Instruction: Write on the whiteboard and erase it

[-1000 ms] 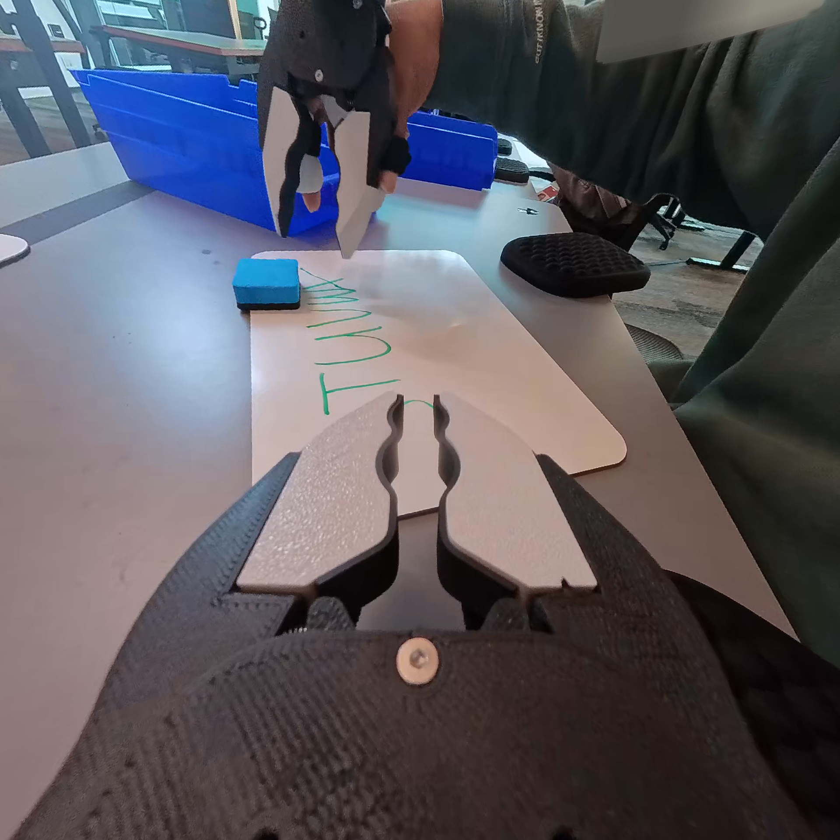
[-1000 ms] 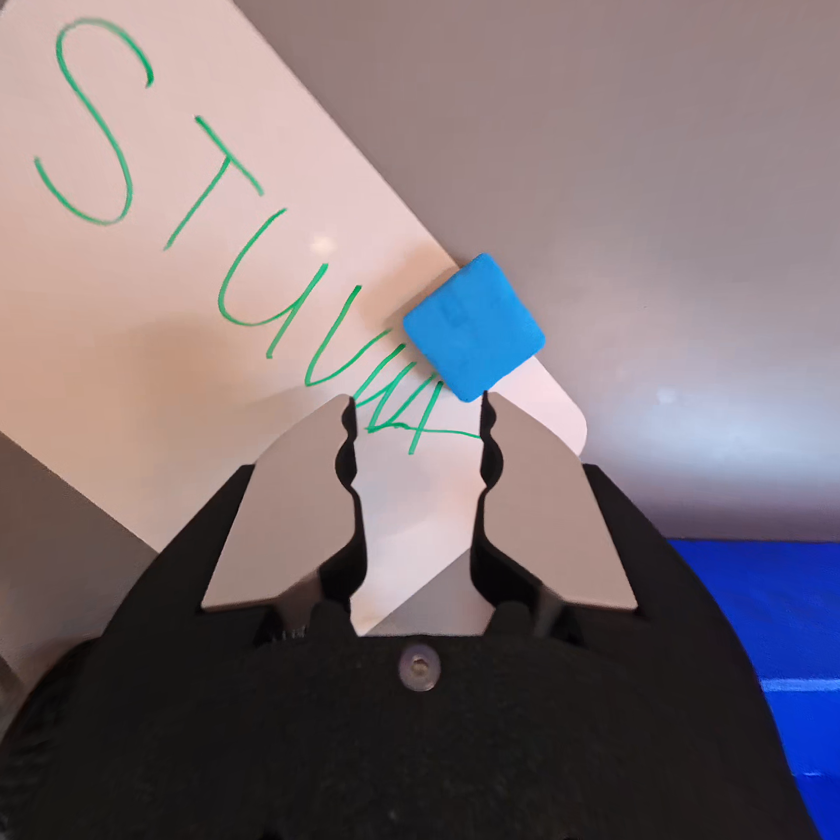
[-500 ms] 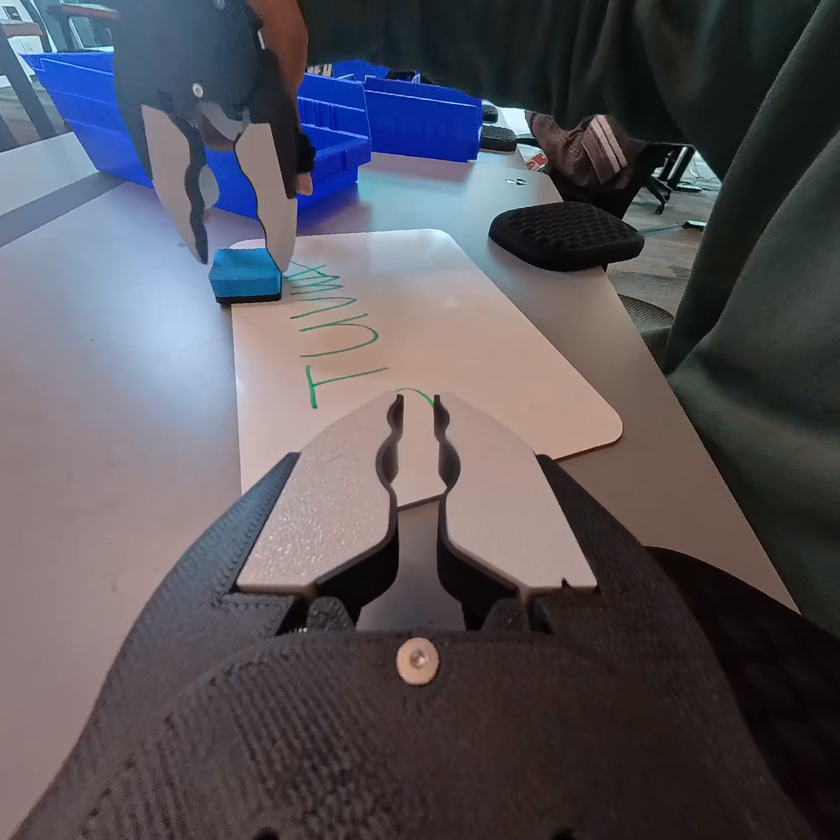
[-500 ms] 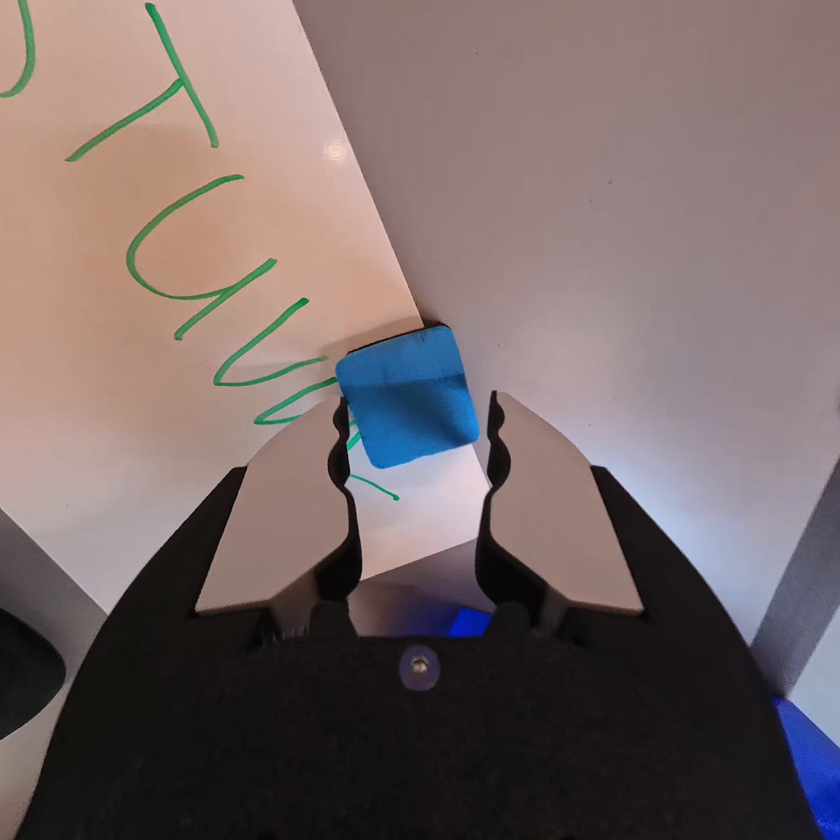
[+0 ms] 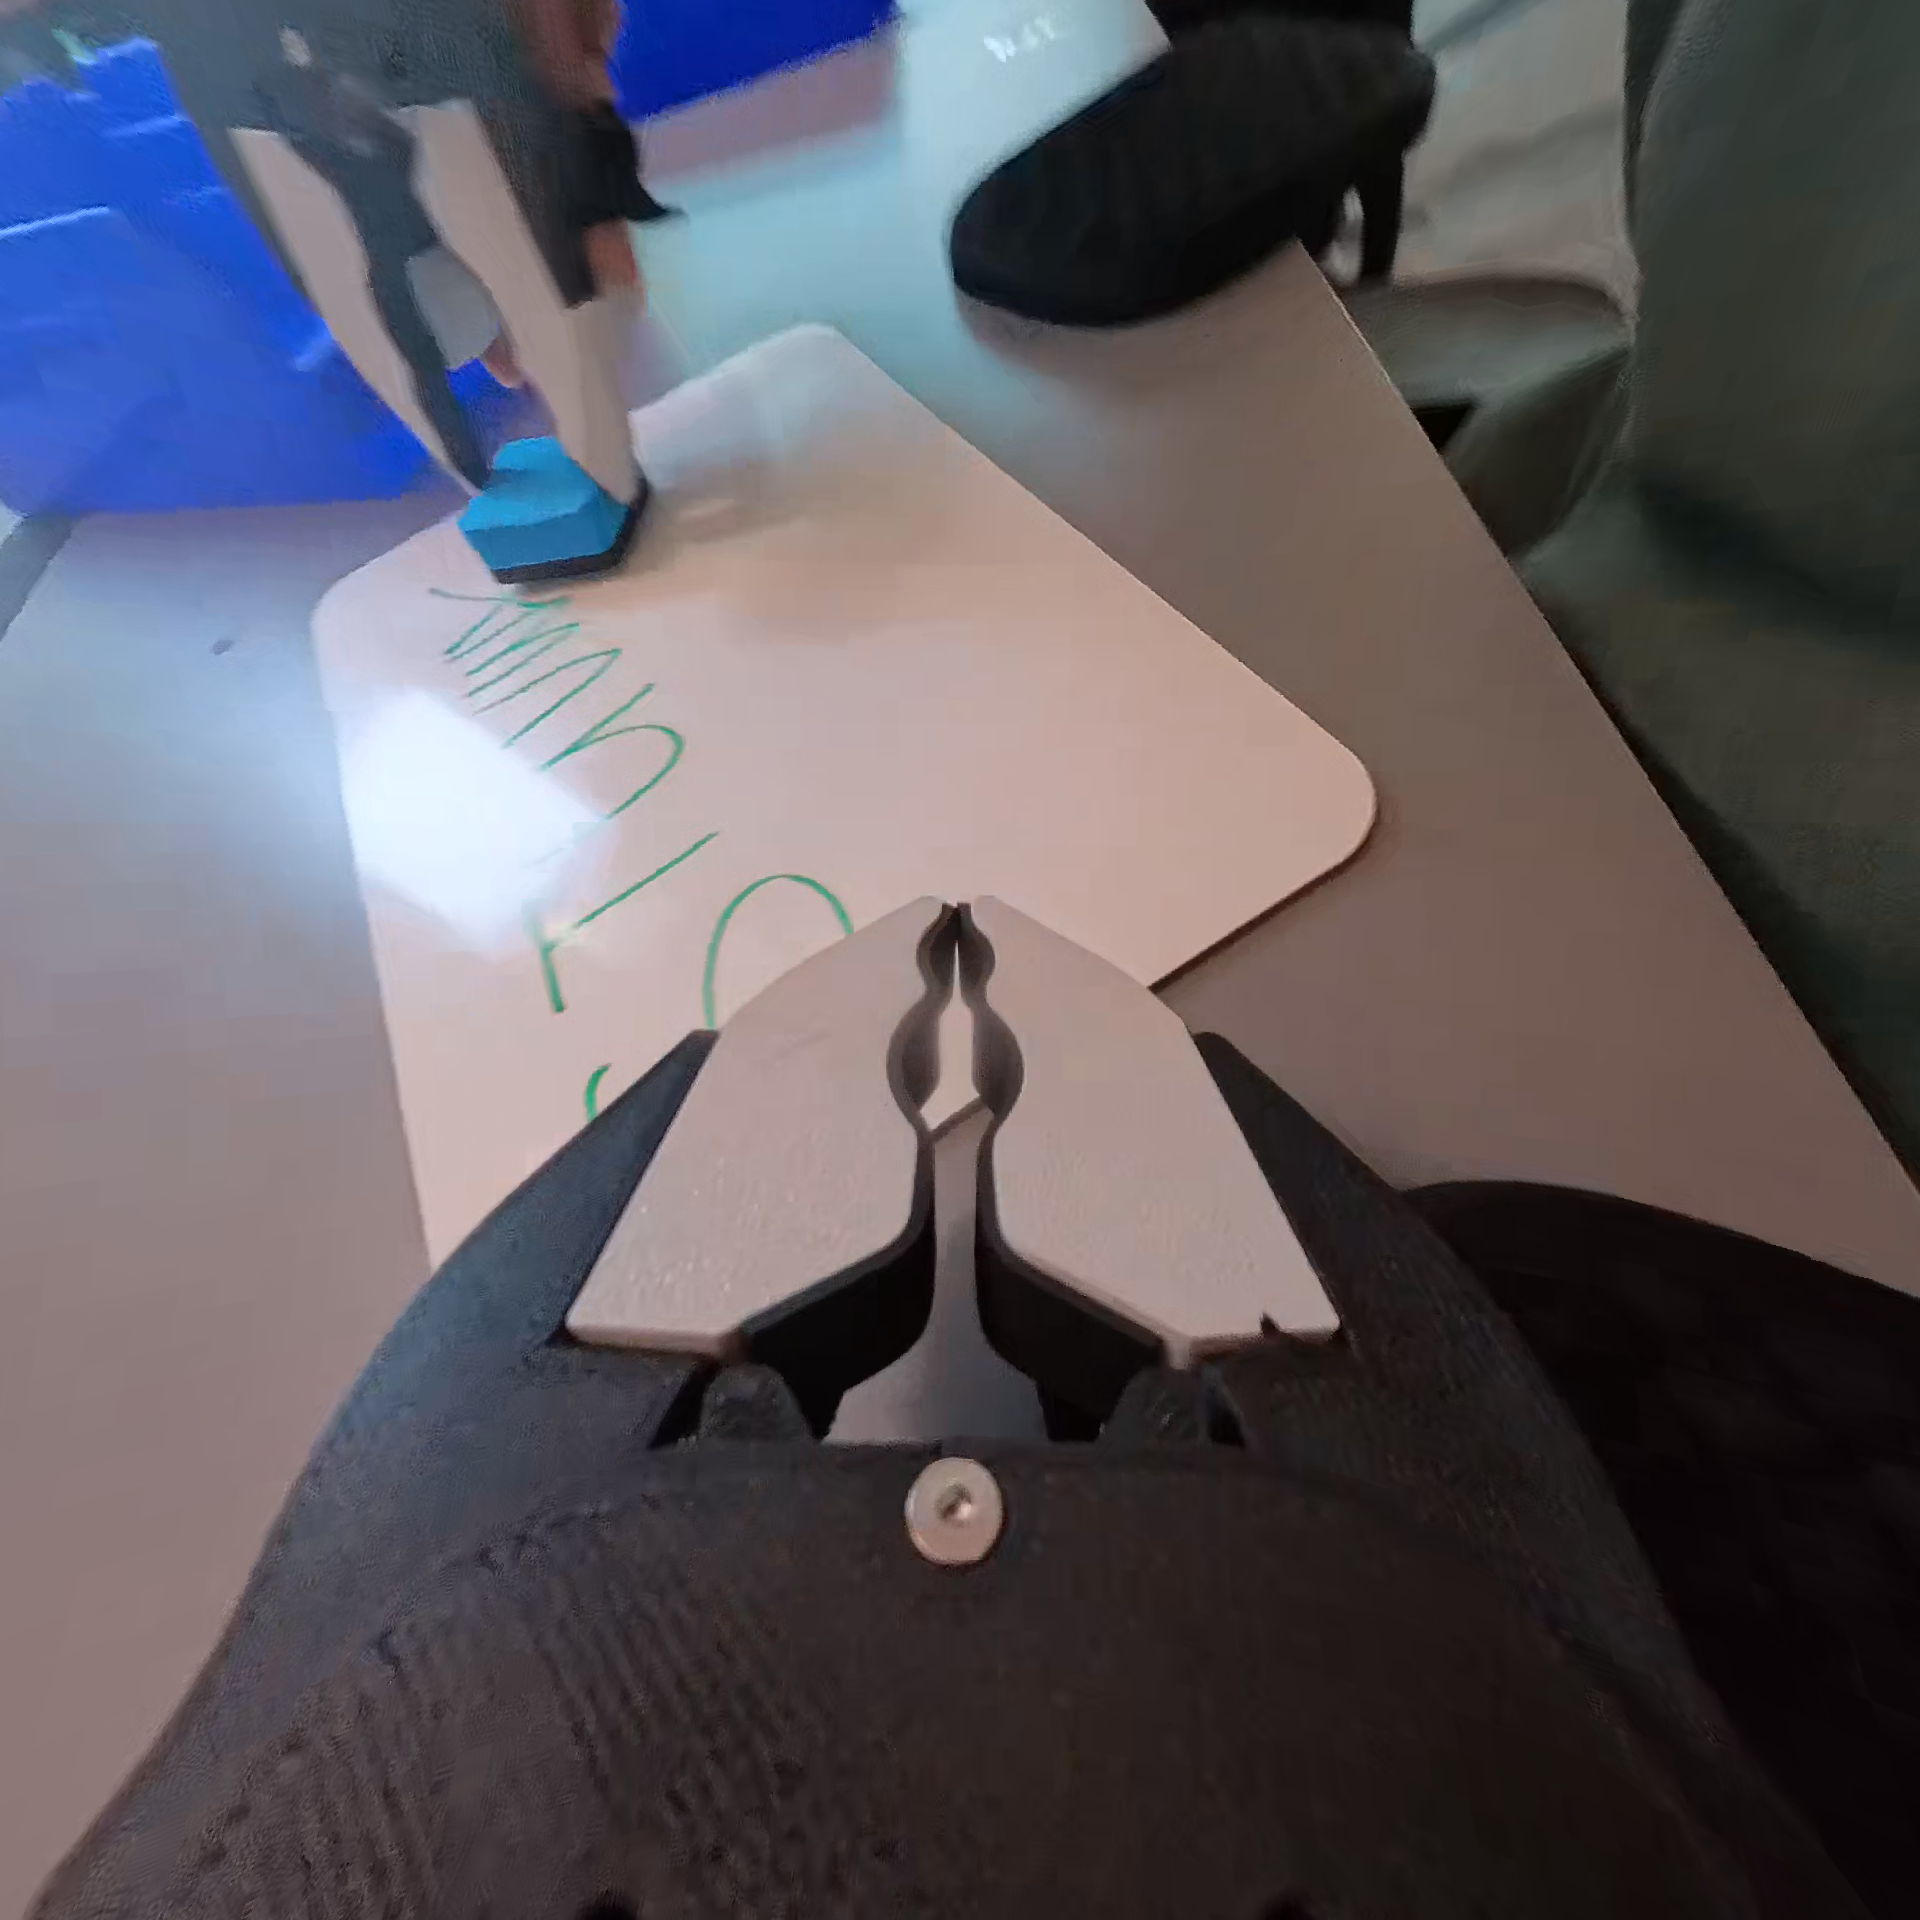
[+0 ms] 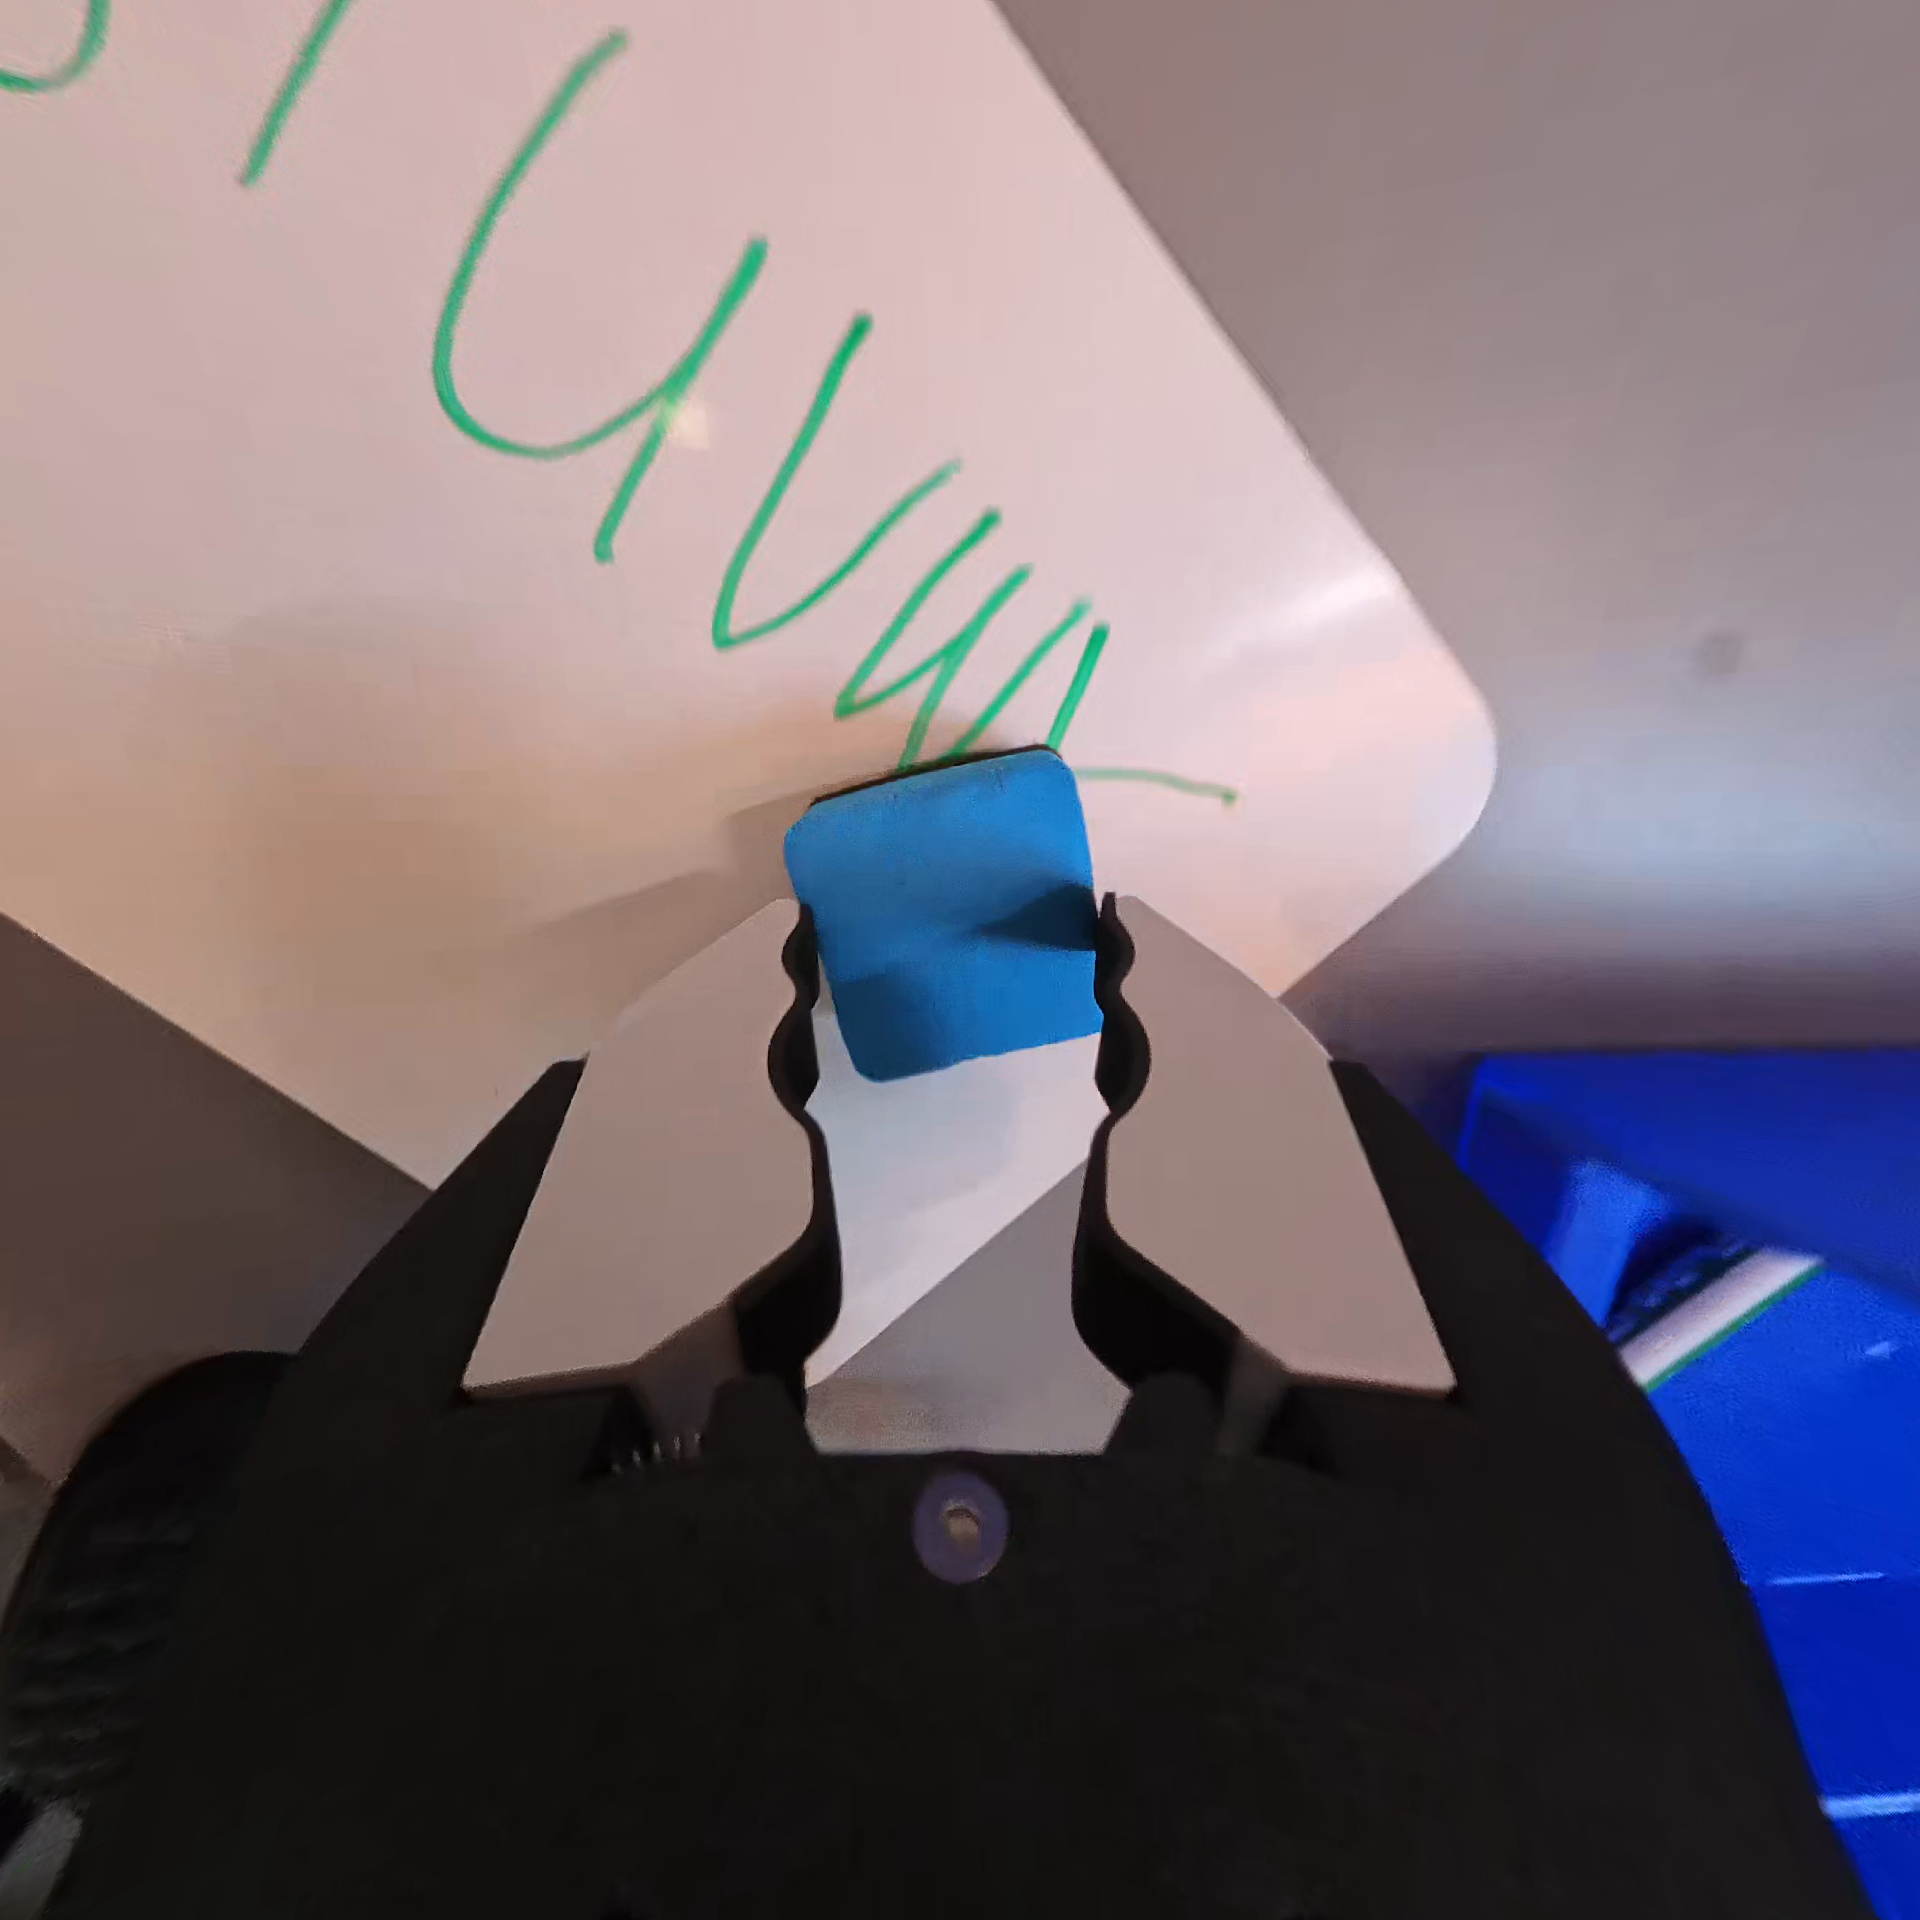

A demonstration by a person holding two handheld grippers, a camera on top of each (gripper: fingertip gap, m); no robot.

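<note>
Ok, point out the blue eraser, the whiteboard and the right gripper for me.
blue eraser (image 6: 925,894): right wrist view, top face.
whiteboard (image 5: 935,675): left wrist view, bare middle of the white surface.
right gripper (image 6: 951,914): right wrist view, midway between the fingertips.

whiteboard (image 5: 935,707): glossy, smooth | eraser (image 6: 940,914): matt blue foam | fingers (image 5: 790,1143): matt, grainy grey

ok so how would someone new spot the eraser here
Find the flat white whiteboard with rounded corners lying on the grey table. At the end of its green marker writing sits a small blue foam block, the eraser, between the right gripper's fingers. Nothing else on the board is blue or raised.
</note>
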